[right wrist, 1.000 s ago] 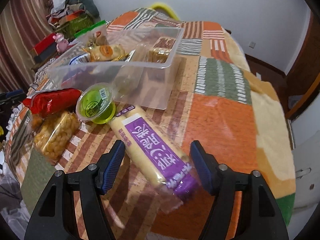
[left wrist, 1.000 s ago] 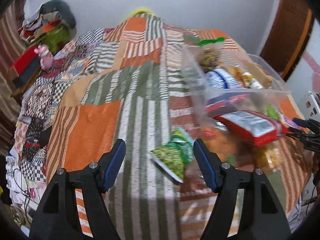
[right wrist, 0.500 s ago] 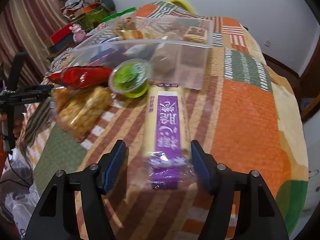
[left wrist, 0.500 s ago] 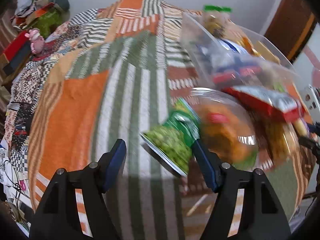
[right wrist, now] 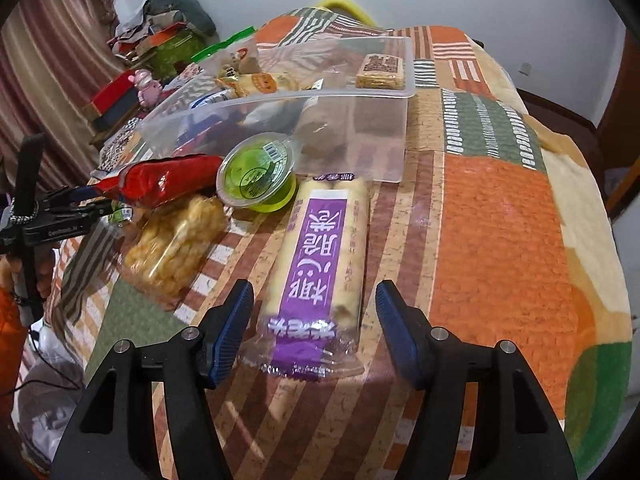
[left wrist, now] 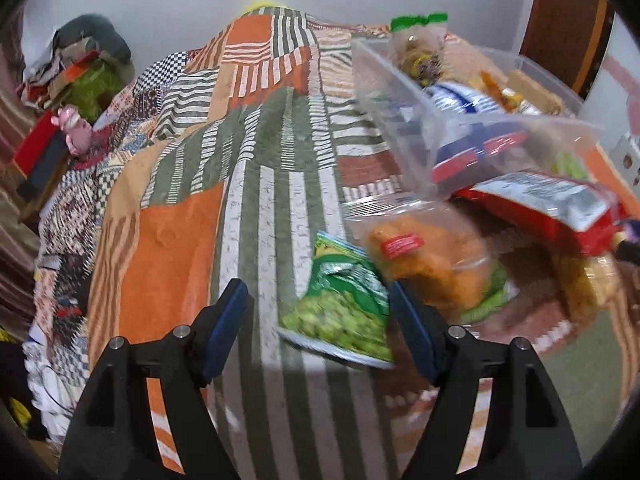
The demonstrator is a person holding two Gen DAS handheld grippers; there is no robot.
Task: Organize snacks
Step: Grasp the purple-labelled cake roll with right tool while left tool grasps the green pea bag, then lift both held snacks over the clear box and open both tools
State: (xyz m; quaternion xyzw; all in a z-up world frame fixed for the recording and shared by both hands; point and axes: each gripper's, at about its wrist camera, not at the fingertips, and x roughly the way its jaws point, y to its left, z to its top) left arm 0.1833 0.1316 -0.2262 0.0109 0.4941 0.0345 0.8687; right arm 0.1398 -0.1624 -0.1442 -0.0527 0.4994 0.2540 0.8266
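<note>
Two packets lined up for picking, each framed by wide-open fingers holding nothing.

Purple-labelled wafer packet (right wrist: 320, 268) lying lengthwise on the patchwork bed cover (right wrist: 500, 240), near end between the right gripper (right wrist: 314, 320) fingers, touching neither; far end just short of the clear bin (right wrist: 360, 148), probably set that way for a straight lift into it. Beside the bin's front wall: green jelly cup (right wrist: 256, 176), red packet (right wrist: 168, 180), bag of yellow puffs (right wrist: 176, 244). Green pea packet (left wrist: 340, 312), blurred, between the left gripper (left wrist: 318, 332) fingers, close against the right-hand one; contact not clear. Bag of orange snacks (left wrist: 428, 256) overlapping it, nearer the bin.
</note>
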